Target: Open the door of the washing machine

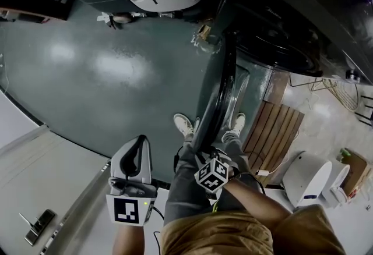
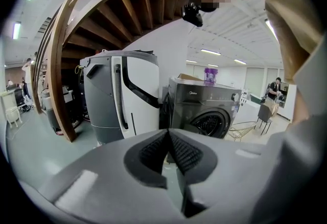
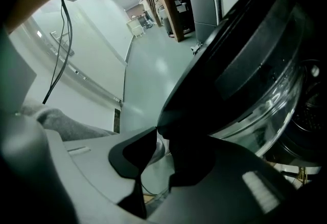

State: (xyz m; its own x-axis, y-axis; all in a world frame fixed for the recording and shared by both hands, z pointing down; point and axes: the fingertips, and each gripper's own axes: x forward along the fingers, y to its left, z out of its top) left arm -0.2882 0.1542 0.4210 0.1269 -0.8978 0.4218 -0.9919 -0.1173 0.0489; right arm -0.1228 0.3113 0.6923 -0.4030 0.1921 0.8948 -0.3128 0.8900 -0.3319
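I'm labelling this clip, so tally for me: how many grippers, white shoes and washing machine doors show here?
Grippers: 2, left gripper and right gripper
White shoes: 2
Washing machine door: 1
Total: 5

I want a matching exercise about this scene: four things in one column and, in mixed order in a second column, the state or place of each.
Things:
1. washing machine door
2. left tool
3. right tool
4. slatted wooden board

States or places:
A. lying flat, right of the door in the head view
B. closed on the door's rim
C. swung open
D. closed, with nothing in it

Pairs: 1-C, 2-D, 3-B, 4-A
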